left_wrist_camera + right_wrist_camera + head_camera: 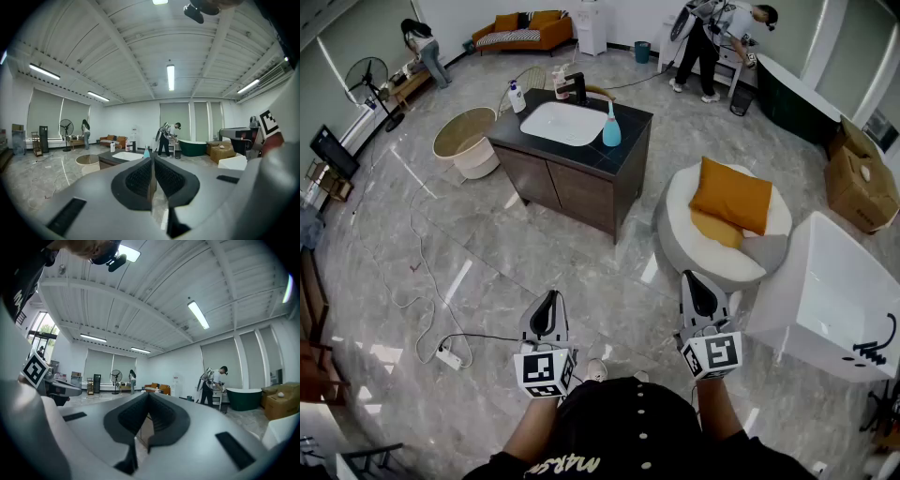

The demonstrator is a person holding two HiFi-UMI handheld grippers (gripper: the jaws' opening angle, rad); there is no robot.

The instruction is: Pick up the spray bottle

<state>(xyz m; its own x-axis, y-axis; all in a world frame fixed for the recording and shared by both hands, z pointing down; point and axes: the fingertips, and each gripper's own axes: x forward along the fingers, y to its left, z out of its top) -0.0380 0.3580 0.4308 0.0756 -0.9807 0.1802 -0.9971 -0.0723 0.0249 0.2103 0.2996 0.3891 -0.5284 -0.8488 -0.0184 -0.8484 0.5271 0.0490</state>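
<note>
Vanity [623, 155] bearing spray bottle [611, 129] (head view clearest), left gripper [548, 298], right gripper [694, 281] both clenched

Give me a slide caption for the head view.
Left gripper and right gripper, both shut, far from the spray bottle on the sink cabinet.

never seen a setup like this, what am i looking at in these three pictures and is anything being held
There is no robot: a person holds a two-jaw gripper in each hand. The head view comes from a camera on the person's head, looking down at the left gripper and the right gripper. The other two pictures come from cameras riding on each gripper, looking along its jaws. Both pairs of jaws are together with nothing between them, so nothing is held. Across the floor stands a dark vanity counter with a white sink, a black faucet, a white pump bottle and the blue spray bottle, far from both grippers.
</note>
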